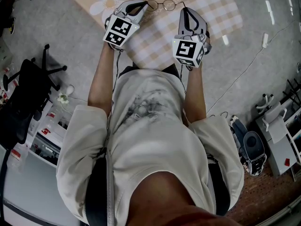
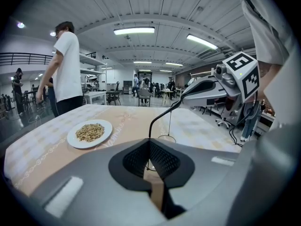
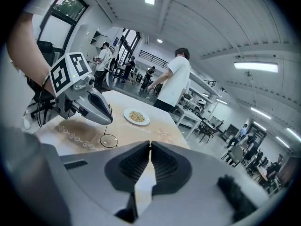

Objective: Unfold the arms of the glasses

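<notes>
Round wire-rimmed glasses [image 1: 160, 4] are shown spanning the tips of both tools. The left gripper [image 1: 144, 6] is clamped on one end. The right gripper [image 1: 184, 9], jaws together, pinches the far end of the dark arm [image 2: 163, 113].

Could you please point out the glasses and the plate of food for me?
glasses [image 1: 168, 4], head view, on the picture-right lens.
plate [image 2: 71, 136], left gripper view, on its bare left rim.
</notes>
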Tool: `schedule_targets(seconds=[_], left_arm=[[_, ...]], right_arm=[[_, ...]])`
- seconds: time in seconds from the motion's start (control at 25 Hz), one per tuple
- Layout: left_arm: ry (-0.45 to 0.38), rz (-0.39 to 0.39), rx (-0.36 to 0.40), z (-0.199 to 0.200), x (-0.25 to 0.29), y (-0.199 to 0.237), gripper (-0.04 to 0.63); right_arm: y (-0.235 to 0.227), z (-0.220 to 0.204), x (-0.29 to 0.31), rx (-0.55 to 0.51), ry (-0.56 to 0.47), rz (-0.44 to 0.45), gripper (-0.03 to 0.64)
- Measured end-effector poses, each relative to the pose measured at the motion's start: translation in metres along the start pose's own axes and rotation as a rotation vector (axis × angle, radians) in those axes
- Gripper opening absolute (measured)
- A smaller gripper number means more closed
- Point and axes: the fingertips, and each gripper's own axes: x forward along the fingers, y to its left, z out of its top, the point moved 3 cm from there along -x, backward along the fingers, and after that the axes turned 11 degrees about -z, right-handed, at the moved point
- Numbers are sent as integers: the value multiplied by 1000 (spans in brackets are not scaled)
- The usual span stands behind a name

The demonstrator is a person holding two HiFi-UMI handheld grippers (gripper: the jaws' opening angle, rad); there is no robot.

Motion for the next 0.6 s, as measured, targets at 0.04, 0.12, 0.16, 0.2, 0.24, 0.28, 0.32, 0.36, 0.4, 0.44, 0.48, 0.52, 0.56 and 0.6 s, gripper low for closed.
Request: schedule_targets(seconds=[0.04,0.12,0.16,0.2,0.24,0.28,0.32,0.36,0.4,0.44,0.48,0.52,0.56,0.6], left_arm=[[0,0,0,0,0,0,9],[0,0,-2,0,0,0,9],[0,0,-2,0,0,0,9],[1,1,-2,-1,0,0,9],[1,1,-3,-1,0,0,9],[1,1,-3,-1,0,0,9],[2,1,-4,-1,1,0,9],[2,1,-5,-2,1,0,9],[2,1,-6,-2,1,0,9],[2,1,-7,-2,1,0,9],[2,1,-8,-2,1,0,9],[2,1,-8,-2,1,0,9],[2,1,-8,-2,1,0,9],[2,1,-8,-2,1,0,9]], right_arm=[[0,0,0,-1,0,0,25],[0,0,0,-2,1,0,25],[0,0,0,-3,1,0,25],[0,0,0,-3,1,0,25],[0,0,0,-3,1,0,25],[0,0,0,-3,1,0,25],[1,0,0,-3,2,0,25],[1,0,0,-3,2,1,25],[1,0,1,-4,2,1,25],[1,0,1,-4,2,0,25],[1,0,1,-5,2,0,25],[1,0,1,-5,2,0,25],[1,0,0,-5,3,0,25],[1,0,0,-6,3,0,25]])
